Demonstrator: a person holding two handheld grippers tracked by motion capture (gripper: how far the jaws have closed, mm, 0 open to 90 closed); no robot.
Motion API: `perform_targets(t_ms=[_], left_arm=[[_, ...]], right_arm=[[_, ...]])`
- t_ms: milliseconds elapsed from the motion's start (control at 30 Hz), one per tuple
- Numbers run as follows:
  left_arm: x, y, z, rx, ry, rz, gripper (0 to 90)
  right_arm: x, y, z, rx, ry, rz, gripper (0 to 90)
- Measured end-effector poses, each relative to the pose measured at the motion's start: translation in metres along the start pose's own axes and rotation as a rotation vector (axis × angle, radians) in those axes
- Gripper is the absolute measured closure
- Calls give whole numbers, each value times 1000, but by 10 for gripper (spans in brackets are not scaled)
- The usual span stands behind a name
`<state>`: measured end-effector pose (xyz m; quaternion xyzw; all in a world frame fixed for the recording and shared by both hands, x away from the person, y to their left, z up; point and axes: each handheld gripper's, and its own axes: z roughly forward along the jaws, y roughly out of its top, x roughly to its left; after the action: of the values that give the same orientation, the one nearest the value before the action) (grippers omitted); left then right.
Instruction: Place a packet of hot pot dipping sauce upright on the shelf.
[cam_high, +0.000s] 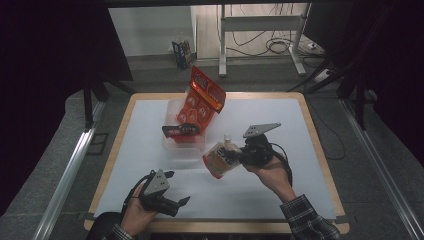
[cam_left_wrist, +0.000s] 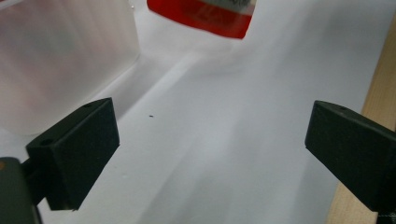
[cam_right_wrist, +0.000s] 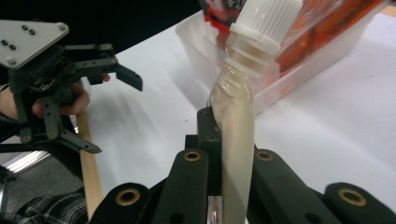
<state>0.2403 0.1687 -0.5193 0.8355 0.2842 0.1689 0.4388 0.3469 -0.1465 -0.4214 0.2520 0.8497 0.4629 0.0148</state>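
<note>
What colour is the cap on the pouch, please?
White; the cap on the pouch shows best in the right gripper view.

- Two grippers, one in each of my hands: my left gripper (cam_high: 175, 195) at the lower left of the high view, jaws apart with nothing between them, and my right gripper (cam_high: 239, 156) right of centre, clamped on a pouch.
- One spouted pouch (cam_high: 221, 158) with one white cap (cam_right_wrist: 265, 22).
- One clear plastic bin (cam_high: 183, 143) at the centre of the frame.
- One large orange snack bag (cam_high: 201, 99) standing in that bin.
- One flat dark-and-red packet (cam_high: 181, 130) across the bin, as far as I can tell.
- One white mat (cam_high: 150, 165).
- One table (cam_high: 320, 145).
</note>
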Motion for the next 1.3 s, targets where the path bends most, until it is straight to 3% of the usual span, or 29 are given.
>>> perform_targets(t_ms=[333,533,900,1300], left_arm=[[1,-2,-3,-5,19,-2,11],[2,-3,-3,2,21,-2,12],[1,-3,-3,19,33,11,12],[1,-5,-9,10,46,12,12]], right_arm=[[-14,12,-8,-27,-56,-2,879],[-19,23,-8,-40,-58,-17,880],[-21,48,11,-57,-35,-76,881],[-11,69,35,-57,-7,-141,881]])
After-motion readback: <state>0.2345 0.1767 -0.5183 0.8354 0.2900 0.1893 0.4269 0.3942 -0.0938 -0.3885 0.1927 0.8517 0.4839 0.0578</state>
